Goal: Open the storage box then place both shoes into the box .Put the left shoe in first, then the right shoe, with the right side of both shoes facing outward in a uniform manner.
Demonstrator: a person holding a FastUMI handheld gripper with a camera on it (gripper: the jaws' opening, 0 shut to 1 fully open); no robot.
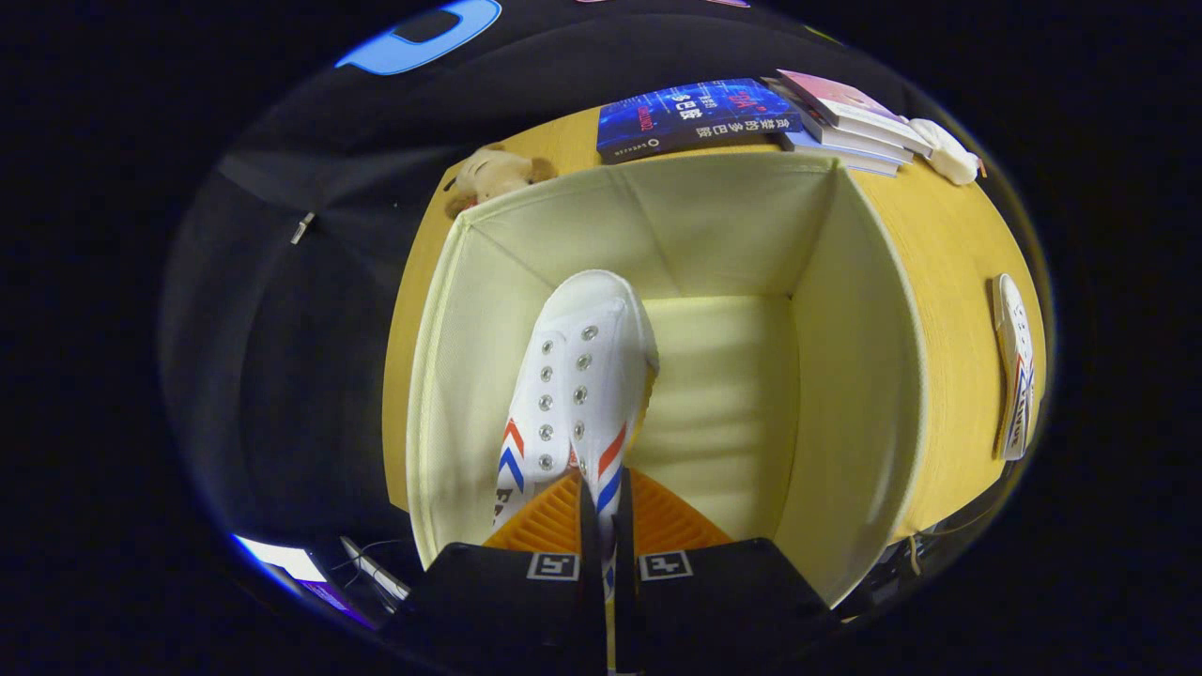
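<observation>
A white canvas shoe (577, 385) with red and blue chevrons hangs toe-down inside the open cream storage box (845, 310). My gripper (604, 512) is shut on the shoe's heel end, both fingers pressing on it, right above the box's opening. The shoe's toe points toward the box floor, close to the left wall. The second white shoe (1016, 376) lies on the wooden table to the right of the box, well beyond its right wall.
The box stands on a yellow wooden table (948, 253). Behind it lie a blue book (695, 117) and a stack of books (845, 117), with a white cloth item (948, 150) beside them. A plush toy (493, 176) sits at the box's back left corner.
</observation>
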